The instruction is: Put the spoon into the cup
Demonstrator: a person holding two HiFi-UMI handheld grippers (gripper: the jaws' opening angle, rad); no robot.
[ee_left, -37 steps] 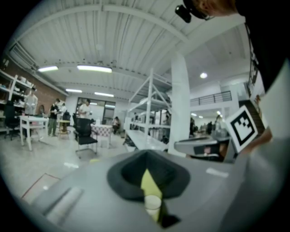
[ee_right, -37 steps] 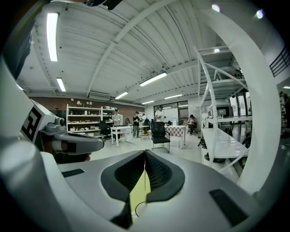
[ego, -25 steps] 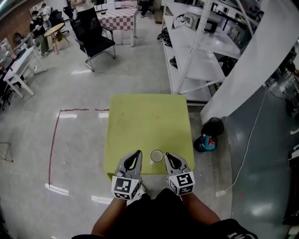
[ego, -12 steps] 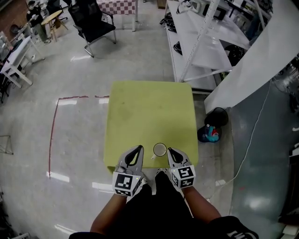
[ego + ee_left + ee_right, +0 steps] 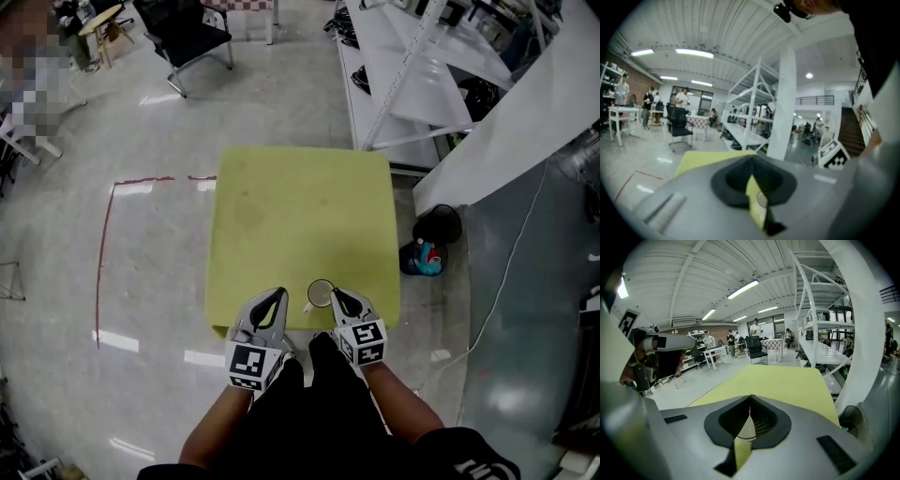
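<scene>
Both tongs are clenched on nothing. The left tongs (image 5: pixel 277 294) and right tongs (image 5: pixel 337 295) flank the cup (image 5: pixel 321 293) at the bench's (image 5: pixel 300 216) near edge. Open green surface lies beyond. No spoon can be made out. Shelving (image 5: pixel 412 75) crowds the far right corner.

Table, yellow-green (image 5: pixel 300 216): one. Cup, white (image 5: pixel 320 293): one. Grippers, hand-held: two, left gripper (image 5: pixel 276 296) and right gripper (image 5: pixel 337 296). Office chair, black (image 5: pixel 183 33): one. Shelving rack, white (image 5: pixel 403 56): one.

Green table (image 5: pixel 300 216), black chair (image 5: pixel 192 37)
</scene>
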